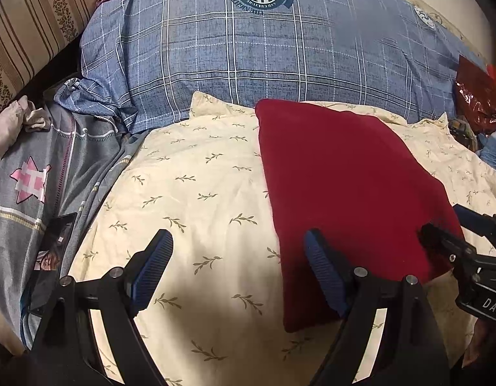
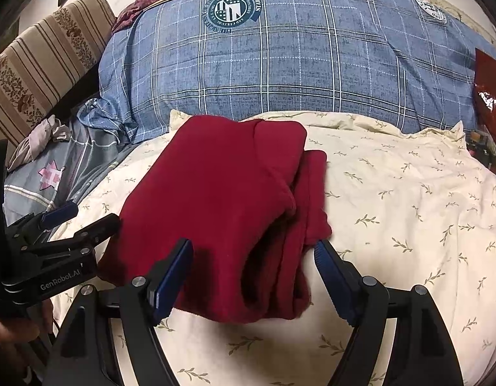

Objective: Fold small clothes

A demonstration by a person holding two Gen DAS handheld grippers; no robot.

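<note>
Two grippers hover low over a bed, both with jaws spread wide and nothing between them. At the far left a striped cushion (image 1: 29, 29) leans by a crumpled beige cloth (image 1: 13, 122), with a grey sheet (image 1: 55, 173) bearing a pink star just nearer. The left gripper (image 1: 238, 273) hangs above a cream quilt (image 1: 190, 199) printed with small sprigs; its right finger (image 1: 322, 273) overlaps the near left edge of the red garment (image 1: 344, 193). That garment lies folded in a thick stack on the quilt, near the middle, its layered edges open toward the right gripper (image 2: 252, 276). The right gripper straddles the garment's near end, and whether its pads touch the cloth cannot be told. Beyond lies a large blue plaid pillow (image 2: 280, 64) with a round crest. At the far right sits a shiny red bag (image 1: 476, 96).
</note>
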